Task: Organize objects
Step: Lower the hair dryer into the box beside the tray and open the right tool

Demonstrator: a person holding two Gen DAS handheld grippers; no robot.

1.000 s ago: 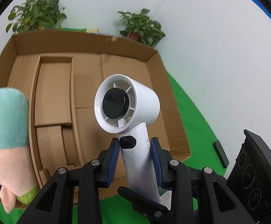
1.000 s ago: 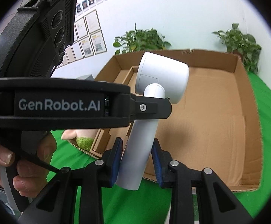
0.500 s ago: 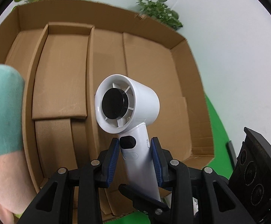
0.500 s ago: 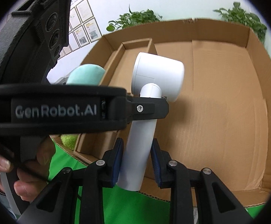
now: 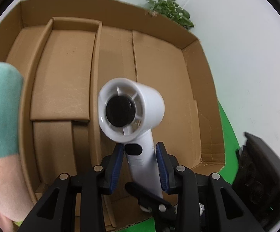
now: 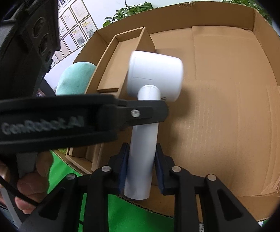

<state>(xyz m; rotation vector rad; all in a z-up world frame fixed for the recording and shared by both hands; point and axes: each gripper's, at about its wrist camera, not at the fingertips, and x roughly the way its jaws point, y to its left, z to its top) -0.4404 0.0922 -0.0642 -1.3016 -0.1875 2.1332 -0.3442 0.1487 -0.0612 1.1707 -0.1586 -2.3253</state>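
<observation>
Black plastic claw (image 6: 140, 166) arms, blue pads (image 5: 116, 166), silver screws, white GenRobot.AI lettering (image 6: 41, 125)

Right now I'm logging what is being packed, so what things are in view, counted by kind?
White handheld fan: 1
Plush toy: 1
Cardboard box: 1
Potted plants: 2
Total: 5

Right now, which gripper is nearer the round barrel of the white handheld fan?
Left. The left gripper clamps the handle just under the fan's barrel; the right gripper holds the handle's lower end.
</observation>
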